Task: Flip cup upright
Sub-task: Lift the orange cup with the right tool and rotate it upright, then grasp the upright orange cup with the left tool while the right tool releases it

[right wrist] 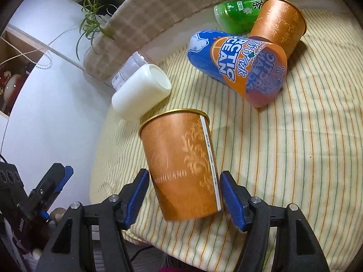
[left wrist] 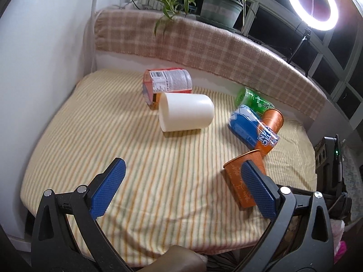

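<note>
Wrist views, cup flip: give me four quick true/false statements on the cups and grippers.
1. The white cup lies on its side. True.
2. The right gripper has a finger on each side of the near orange cup. True.
3. The left gripper holds the white cup. False: it is open, empty and short of the cup.
4. Only one orange cup is on the striped cloth. False: a second orange cup lies by the green bottle.
</note>
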`<state>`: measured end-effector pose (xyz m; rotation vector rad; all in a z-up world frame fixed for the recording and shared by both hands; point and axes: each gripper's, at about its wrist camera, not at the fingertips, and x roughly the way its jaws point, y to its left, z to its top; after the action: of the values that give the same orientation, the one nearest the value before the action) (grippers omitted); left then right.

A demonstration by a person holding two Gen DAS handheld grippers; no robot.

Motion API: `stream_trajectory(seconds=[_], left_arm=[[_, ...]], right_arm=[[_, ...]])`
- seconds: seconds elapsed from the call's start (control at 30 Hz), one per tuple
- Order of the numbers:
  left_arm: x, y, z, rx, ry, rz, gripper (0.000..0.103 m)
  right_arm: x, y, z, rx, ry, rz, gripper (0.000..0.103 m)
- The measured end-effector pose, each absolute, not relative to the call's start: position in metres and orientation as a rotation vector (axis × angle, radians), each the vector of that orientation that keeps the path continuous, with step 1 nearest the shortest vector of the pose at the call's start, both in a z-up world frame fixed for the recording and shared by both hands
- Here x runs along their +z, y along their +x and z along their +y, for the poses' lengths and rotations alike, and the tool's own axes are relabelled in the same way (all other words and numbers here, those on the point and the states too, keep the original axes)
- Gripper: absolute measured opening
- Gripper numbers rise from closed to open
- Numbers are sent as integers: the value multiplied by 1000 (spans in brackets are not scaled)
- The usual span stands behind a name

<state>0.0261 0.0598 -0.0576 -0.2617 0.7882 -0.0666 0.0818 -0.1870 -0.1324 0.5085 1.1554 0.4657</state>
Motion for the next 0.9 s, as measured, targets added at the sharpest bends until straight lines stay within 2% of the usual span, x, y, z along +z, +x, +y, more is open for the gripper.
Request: stream_trajectory(seconds=[0.4,0.5,0.73,0.83,0.9], left_arm=[[-87,58,37,-236,-468,973,102],[-99,71,24,-307,-557,1043,95],[-122,92,9,-359,-694,1130,94],[-130,99,7,-361,-730,1156,86],[-133,104,4,-369,-741,1169,85]], right_arm=[[-95,28,-244,348,406,980,82],[-87,15,-258,290,376,952,82],[-81,3,-279,244,393,927,82],[-85,4,-281,239,395,934,82],[-87,4,-281,240,401,941,82]])
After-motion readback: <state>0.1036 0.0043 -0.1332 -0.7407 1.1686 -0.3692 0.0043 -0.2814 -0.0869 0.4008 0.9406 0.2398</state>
